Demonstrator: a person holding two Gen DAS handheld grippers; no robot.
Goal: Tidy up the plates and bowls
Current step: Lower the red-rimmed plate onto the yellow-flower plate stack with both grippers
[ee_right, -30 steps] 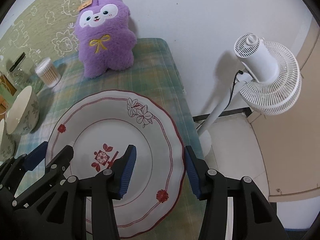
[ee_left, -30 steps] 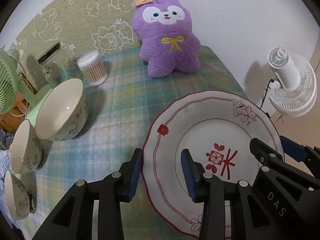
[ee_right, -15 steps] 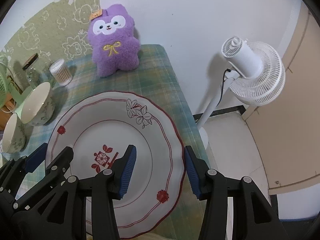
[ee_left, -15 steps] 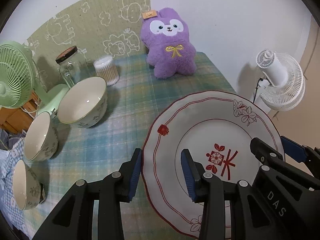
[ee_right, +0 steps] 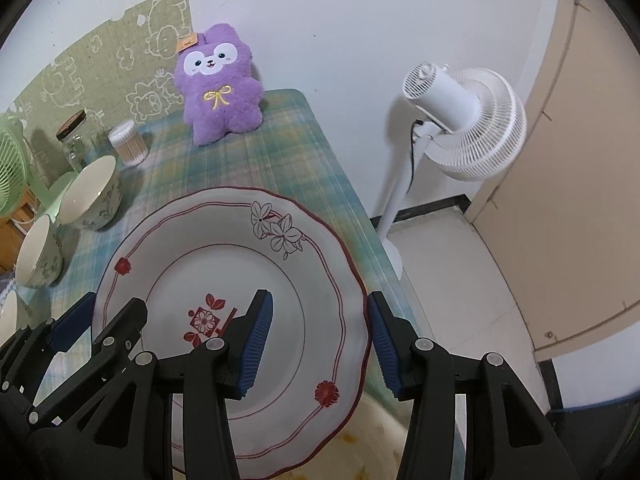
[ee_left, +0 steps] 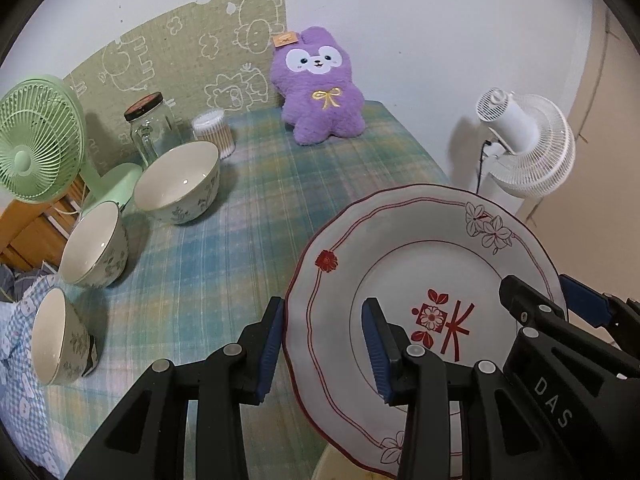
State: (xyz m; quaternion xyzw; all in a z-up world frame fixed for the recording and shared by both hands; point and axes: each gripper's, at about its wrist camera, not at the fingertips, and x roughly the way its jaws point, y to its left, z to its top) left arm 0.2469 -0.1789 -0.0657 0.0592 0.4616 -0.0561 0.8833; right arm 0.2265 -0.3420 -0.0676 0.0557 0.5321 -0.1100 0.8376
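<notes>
So both hand-held grippers, left and right, clamp the plate by opposite rims; the bowls sit far left on the desk.

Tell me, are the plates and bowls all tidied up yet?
Not yet. Nothing looks stacked so far. Right now the left gripper and right gripper each straddle an edge of the big flowered plate, apparently carrying it above the checked table. Still to do: the large bowl, the middle bowl and the small bowl sit apart in a row.
</notes>
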